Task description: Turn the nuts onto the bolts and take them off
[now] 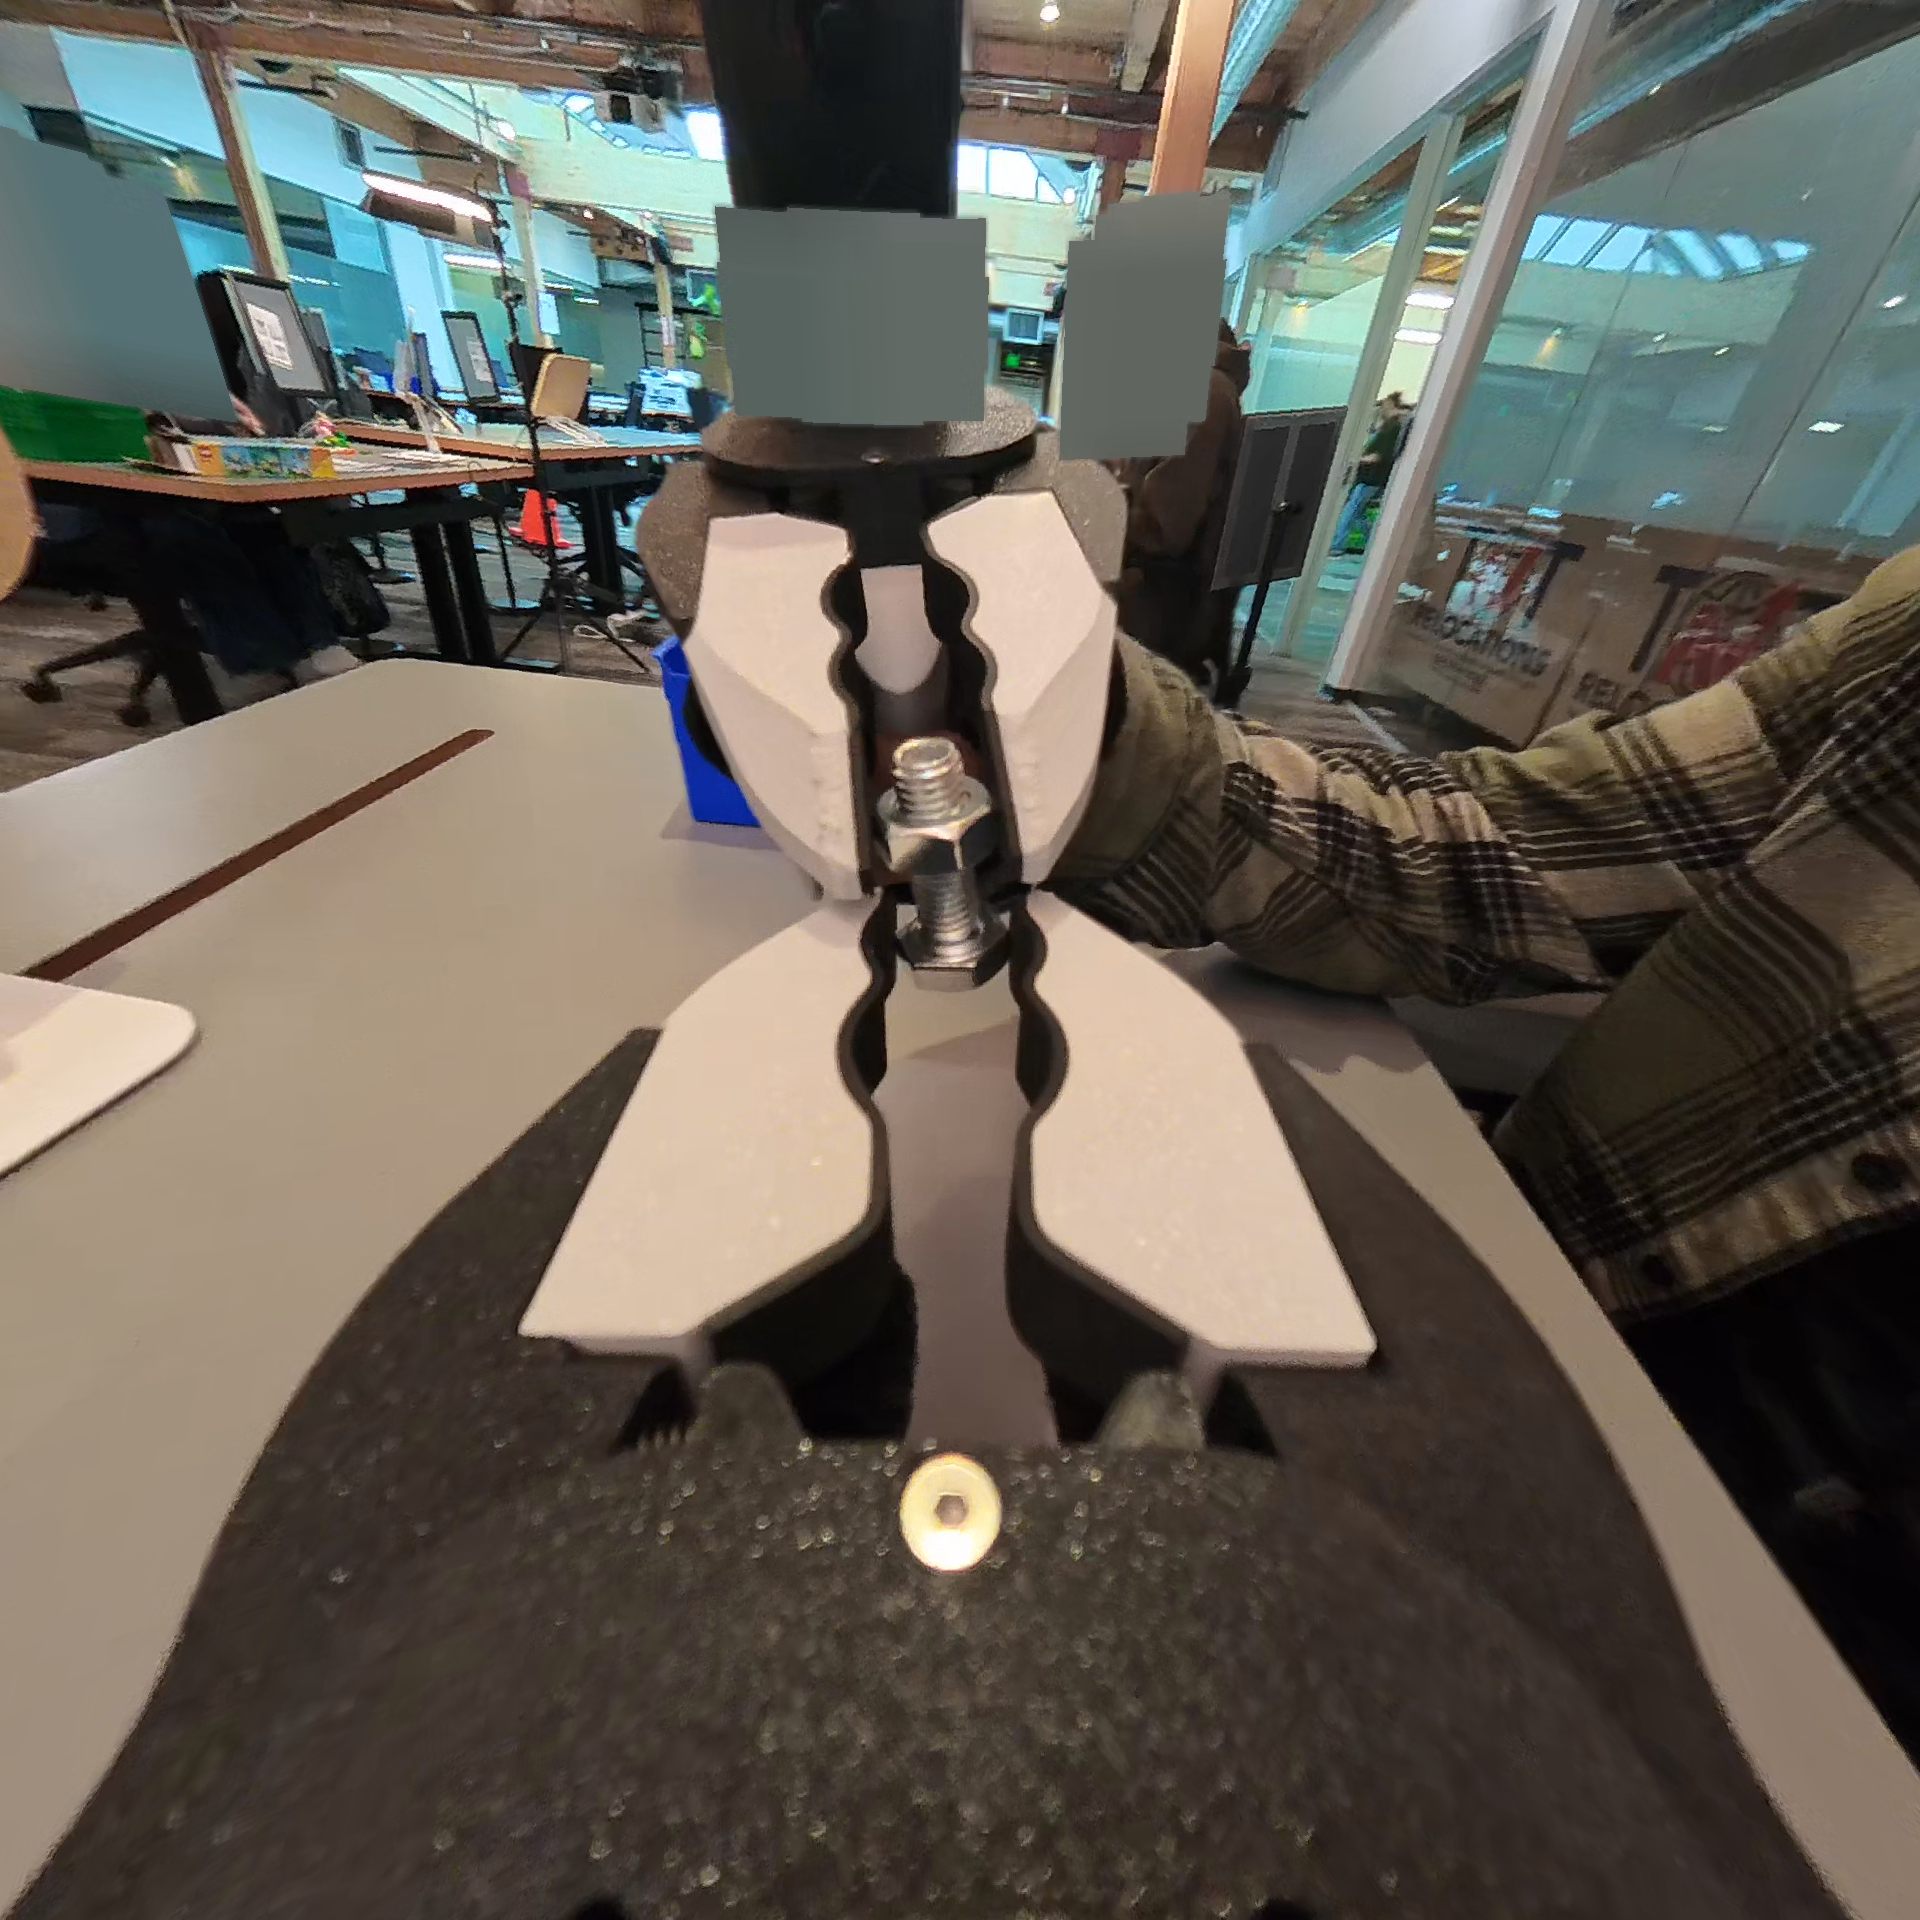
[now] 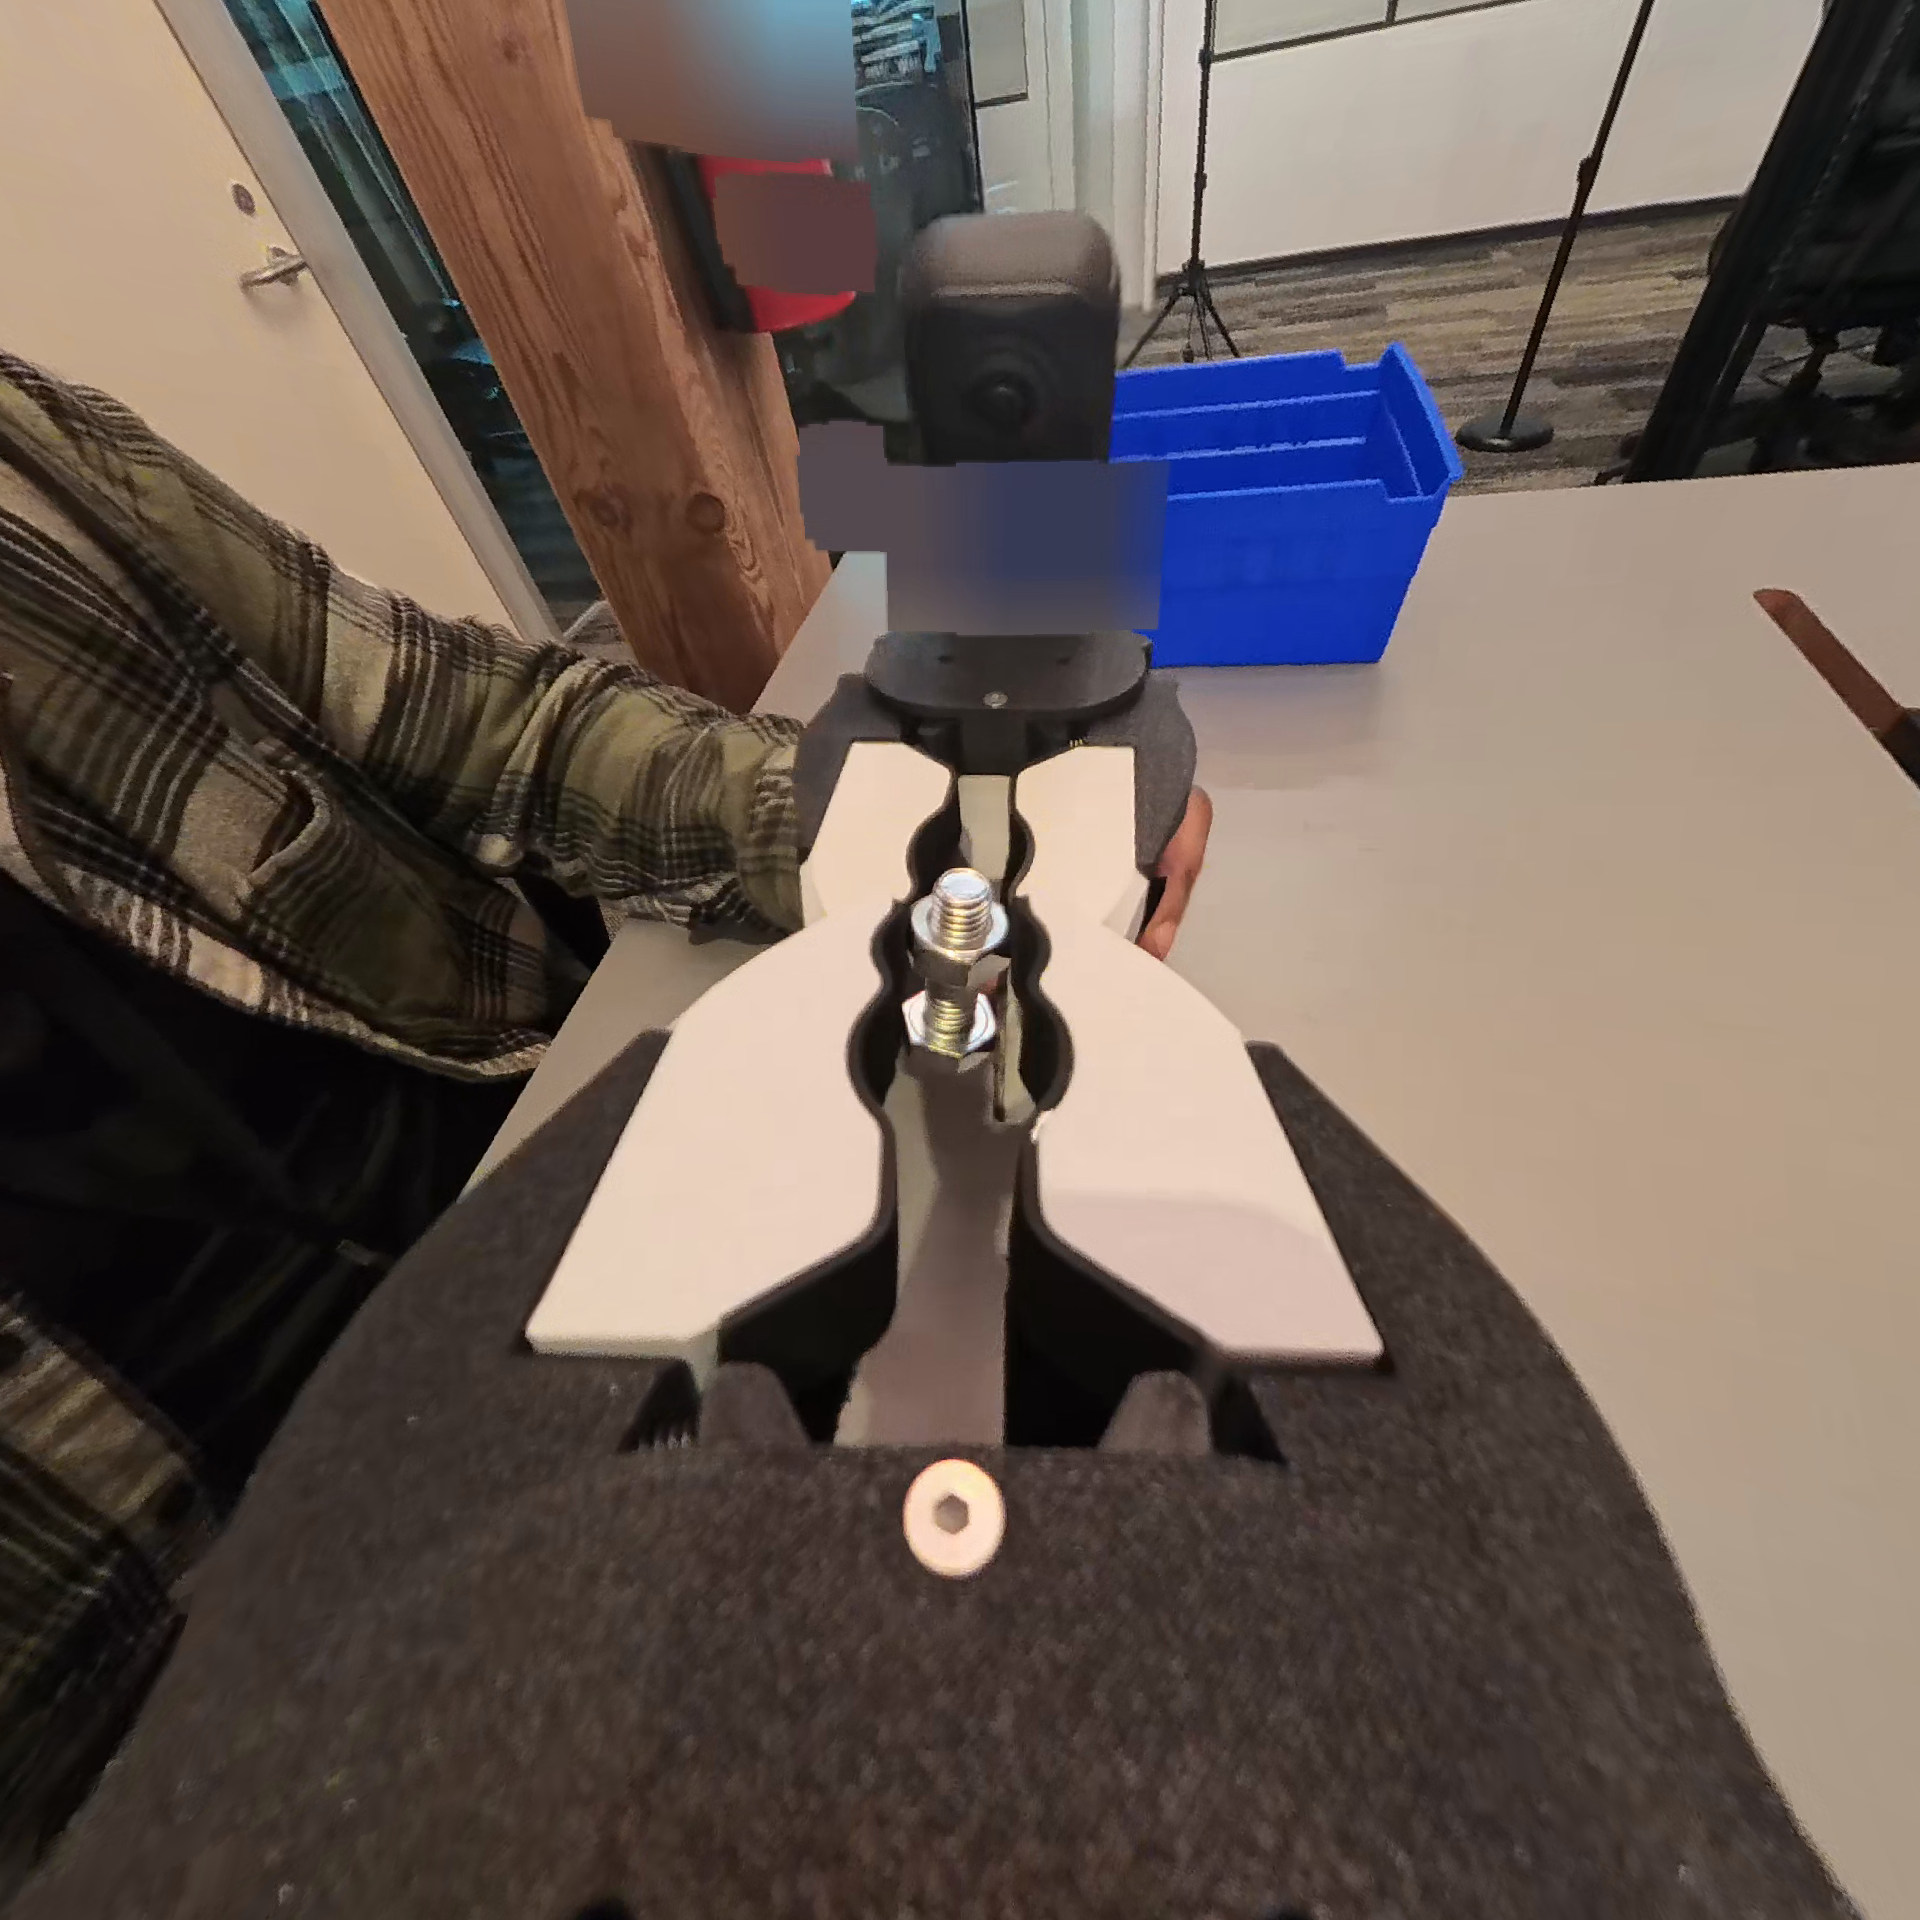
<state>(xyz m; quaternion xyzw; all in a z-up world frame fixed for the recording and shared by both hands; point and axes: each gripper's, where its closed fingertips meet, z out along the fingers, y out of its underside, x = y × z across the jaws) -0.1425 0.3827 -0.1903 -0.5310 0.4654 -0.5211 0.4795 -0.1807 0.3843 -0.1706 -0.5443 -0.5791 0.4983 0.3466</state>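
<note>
A silver bolt (image 1: 940,914) stands roughly upright between the two grippers, above the grey table (image 1: 364,935). My left gripper (image 1: 943,940) is shut on the bolt's hex head (image 1: 943,954). My right gripper (image 1: 930,868) faces it and is shut on the silver nut (image 1: 928,836), which sits partway up the thread. In the right wrist view my right gripper (image 2: 956,961) clamps the nut (image 2: 956,966). The bolt's head (image 2: 951,1031) shows just below it and the thread tip (image 2: 961,896) above. The left gripper's white fingers (image 2: 873,821) lie behind.
A blue plastic bin (image 2: 1278,520) stands on the table's far edge, and also shows in the left wrist view (image 1: 707,748). A brown slot (image 1: 260,852) runs across the table top. A white slab (image 1: 73,1060) lies at the left. The person's plaid sleeves (image 1: 1455,862) reach in. Left and right tips are no more than a few centimetres apart.
</note>
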